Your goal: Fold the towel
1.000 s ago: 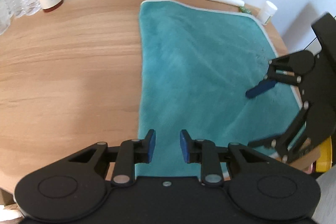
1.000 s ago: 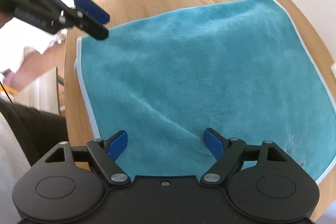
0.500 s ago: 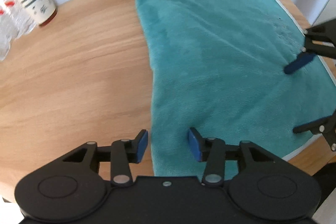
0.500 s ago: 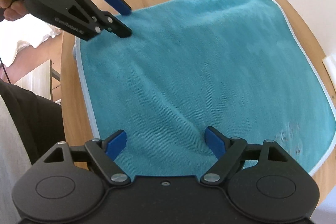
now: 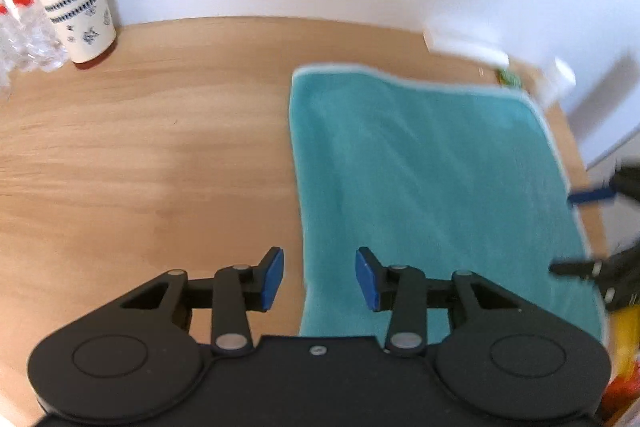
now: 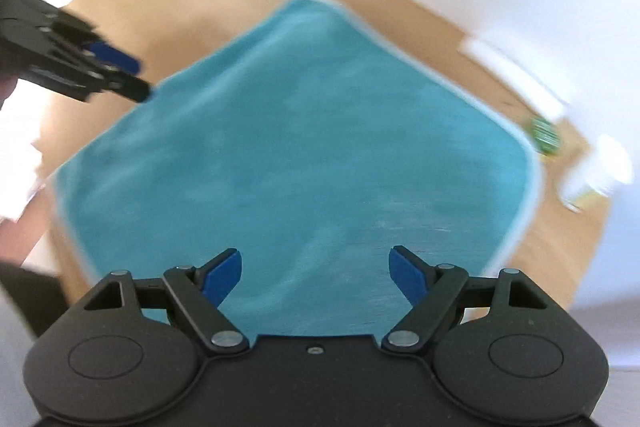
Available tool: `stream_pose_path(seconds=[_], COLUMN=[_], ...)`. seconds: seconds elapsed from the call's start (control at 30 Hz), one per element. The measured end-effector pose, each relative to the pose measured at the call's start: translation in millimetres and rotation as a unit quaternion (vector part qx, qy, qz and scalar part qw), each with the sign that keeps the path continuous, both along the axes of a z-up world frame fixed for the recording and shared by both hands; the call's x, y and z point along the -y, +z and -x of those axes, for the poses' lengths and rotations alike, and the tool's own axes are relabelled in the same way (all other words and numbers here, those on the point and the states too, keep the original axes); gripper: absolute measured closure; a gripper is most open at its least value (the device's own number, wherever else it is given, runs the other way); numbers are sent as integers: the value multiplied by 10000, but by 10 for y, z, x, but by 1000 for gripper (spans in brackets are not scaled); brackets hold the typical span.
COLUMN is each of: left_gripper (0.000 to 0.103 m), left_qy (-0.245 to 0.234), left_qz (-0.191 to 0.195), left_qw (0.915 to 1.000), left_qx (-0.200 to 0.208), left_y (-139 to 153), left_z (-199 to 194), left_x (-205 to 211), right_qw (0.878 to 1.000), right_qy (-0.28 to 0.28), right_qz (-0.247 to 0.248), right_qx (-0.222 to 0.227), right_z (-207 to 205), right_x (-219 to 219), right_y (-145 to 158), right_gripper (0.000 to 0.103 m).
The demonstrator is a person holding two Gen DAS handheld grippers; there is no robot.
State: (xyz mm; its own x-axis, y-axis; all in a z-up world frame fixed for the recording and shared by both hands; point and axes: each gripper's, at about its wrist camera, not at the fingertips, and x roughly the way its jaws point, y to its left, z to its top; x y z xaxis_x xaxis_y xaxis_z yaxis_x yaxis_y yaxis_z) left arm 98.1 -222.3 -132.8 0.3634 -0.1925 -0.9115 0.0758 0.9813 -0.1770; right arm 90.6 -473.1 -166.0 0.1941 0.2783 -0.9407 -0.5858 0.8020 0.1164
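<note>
Lying flat beneath both grippers, teal towel [image 6: 320,147], left fingers [image 5: 273,279] straddling its edge, all fingers wide.

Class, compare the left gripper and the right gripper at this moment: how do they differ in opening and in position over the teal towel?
The right gripper is spread wider than the left gripper, though both are open. The left gripper straddles the teal towel at its side edge, one fingertip over the bare wooden table, while the right gripper has both fingertips over cloth. Shared: black frames, blue pads, and neither holds anything.
</note>
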Motion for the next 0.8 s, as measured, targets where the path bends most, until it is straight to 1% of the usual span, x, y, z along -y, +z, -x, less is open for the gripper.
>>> stream_pose_path(seconds=[0.07,0.2,0.27,0.37,0.47,0.53,0.6,0.63,0.73,0.77,0.8], left_gripper=[63,63,63,63,63,64,78,96,97,98,98], left_qy=[96,40,-13,-102,-85,-5,54,84,151,195,201], left_qz=[237,545,562,581,564,621,643,654,794,769,698], left_qw=[9996,9980,9974,9960,9958,9954,9951,9949,9945,9949,9958], left_qx=[-104,-330,-454,-666,-716,-729,-752,-764,-669,-630,-564], left_y=[-56,-162,-210,-308,-357,-375,-406,-424,-444,-440,-431], left_z=[-154,-280,-295,-290,-273,-297,-315,-325,-317,-307,-295], left_x=[-57,-76,-61,-47,-52,-76,-74,-72,-74,-65,-49], right_qw=[9998,9987,9982,9978,9974,9972,9970,9970,9970,9972,9977], right_qy=[-210,-399,-478,-558,-599,-627,-654,-665,-714,-681,-640], right_qz=[-49,-238,-261,-251,-276,-293,-310,-305,-208,-213,-129], right_qx=[-35,-193,-242,-274,-279,-281,-283,-264,-190,-227,-156], right_z=[-44,-36,-29,79,72,67,62,54,38,40,54], right_x=[39,15,-9,-200,-225,-241,-257,-244,-257,-274,-302], right_y=[-8,-22,-30,-172,-179,-182,-186,-178,-197,-209,-222], right_gripper=[18,18,18,18,18,18,18,18,18,19,19])
